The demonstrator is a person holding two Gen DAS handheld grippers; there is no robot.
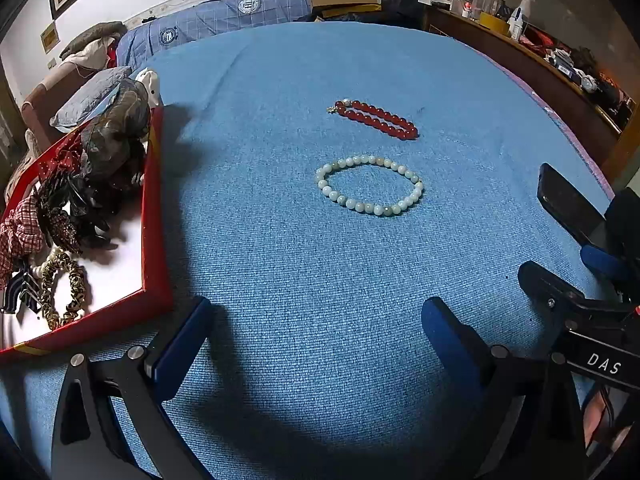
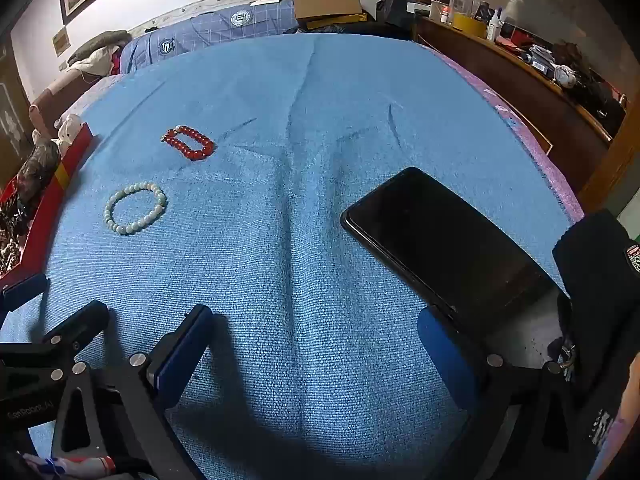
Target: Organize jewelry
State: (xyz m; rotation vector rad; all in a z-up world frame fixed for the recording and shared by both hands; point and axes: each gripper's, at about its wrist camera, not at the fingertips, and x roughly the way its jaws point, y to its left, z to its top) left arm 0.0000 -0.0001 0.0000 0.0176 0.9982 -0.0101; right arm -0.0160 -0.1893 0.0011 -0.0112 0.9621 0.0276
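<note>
A pale green-white bead bracelet lies on the blue cloth ahead of my left gripper, which is open and empty. A red bead bracelet lies just beyond it. Both also show in the right wrist view, the pale bracelet and the red bracelet, far to the left of my right gripper, which is open and empty. A red-rimmed box at the left holds hair ties, scrunchies and other accessories.
A black phone lies on the blue cloth by my right gripper's right finger. Pillows and clothes lie at the back left. A wooden shelf with bottles runs along the right. My right gripper also shows in the left wrist view.
</note>
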